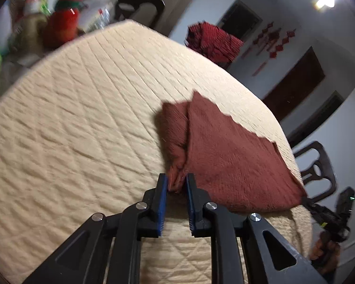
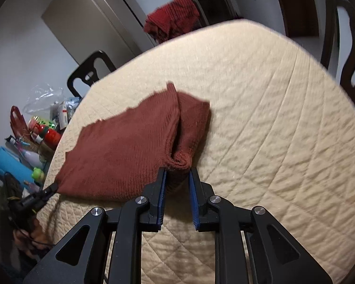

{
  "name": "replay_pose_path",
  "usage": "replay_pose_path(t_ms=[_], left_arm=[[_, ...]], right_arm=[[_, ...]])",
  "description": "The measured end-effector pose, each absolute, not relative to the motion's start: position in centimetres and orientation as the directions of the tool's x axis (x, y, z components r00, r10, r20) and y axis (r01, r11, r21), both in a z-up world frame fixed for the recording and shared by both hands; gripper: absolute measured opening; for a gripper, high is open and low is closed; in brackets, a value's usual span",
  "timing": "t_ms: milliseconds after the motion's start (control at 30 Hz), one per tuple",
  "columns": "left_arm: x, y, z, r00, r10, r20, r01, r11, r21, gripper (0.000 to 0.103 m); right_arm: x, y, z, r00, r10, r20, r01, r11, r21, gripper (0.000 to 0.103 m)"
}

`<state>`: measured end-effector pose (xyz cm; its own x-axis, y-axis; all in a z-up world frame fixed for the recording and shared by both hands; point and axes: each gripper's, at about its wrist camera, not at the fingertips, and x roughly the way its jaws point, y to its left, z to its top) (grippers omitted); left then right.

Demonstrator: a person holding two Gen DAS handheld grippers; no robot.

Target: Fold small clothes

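The rust-brown ribbed knit garment [image 1: 227, 156] lies part-lifted over the counter's cream quilted cover [image 1: 71, 118], stretched between two held corners. The left gripper [image 1: 176, 184] is clamped on a bunched near corner of it, cloth wadded between the blue pads; the right gripper [image 2: 177, 177] likewise pinches a rolled, thick corner.

Both holds look shallow, taken near the pad tips, so a hard pull apart could probably slip a corner free and let the fold collapse; the rolled bunch in the right gripper may unroll unevenly and leave a crooked edge; the folded-under flap at the far side could drag and crease against the quilting.

The left wrist view shows the right gripper [image 1: 306, 200] biting the garment's right corner, with the hand [image 1: 324, 250] below it; the right wrist view shows the left gripper [image 2: 53, 187] at the opposite corner, and colourful clutter [image 2: 35, 137] beyond the counter's left edge. Both show a red cloth heap [image 2: 172, 16] far off.
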<state>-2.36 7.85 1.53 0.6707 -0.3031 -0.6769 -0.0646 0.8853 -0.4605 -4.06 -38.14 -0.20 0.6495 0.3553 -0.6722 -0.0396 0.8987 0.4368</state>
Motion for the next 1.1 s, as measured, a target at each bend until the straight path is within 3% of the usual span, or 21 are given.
replay_pose_path(t_ms=[200,400,467,500,600,800,1100], left_arm=[[-2.1,7.5,4.1,0.719,-0.280,-0.636,-0.022,0.906,-0.424,0.018],[0.2,3.6,3.6,0.702,-0.316,-0.638,0.068,0.922,-0.382,0.018],[0.8,3.1,2.4,0.676,-0.326,-0.661,0.072,0.922,-0.380,0.018],[1.1,3.0,1.8,0.657,-0.321,-0.682,0.062,0.925,-0.376,0.018],[0.8,3.1,1.3,0.651,-0.321,-0.688,0.068,0.927,-0.369,0.018],[1.3,3.0,2.7,0.674,-0.285,-0.682,0.064,0.942,-0.331,0.018],[2.7,1.6,1.9,0.651,-0.238,-0.721,0.087,0.967,-0.241,0.018]], right_arm=[[-4.5,-37.3,2.8,0.734,0.333,-0.593,-0.113,0.920,0.376,0.018],[-1.7,-34.5,0.0,0.660,0.387,-0.645,-0.157,0.909,0.385,0.018],[-0.9,-34.5,-1.7,0.634,0.344,-0.693,-0.115,0.928,0.355,0.018],[-0.7,-34.7,-2.3,0.627,0.319,-0.711,-0.092,0.936,0.339,0.012],[-0.8,-34.7,-1.7,0.638,0.315,-0.703,-0.091,0.937,0.337,0.012],[0.2,-30.2,0.2,0.633,0.396,-0.665,-0.244,0.918,0.314,0.013],[4.2,-23.2,-1.5,0.537,0.451,-0.713,-0.399,0.880,0.257,0.013]])
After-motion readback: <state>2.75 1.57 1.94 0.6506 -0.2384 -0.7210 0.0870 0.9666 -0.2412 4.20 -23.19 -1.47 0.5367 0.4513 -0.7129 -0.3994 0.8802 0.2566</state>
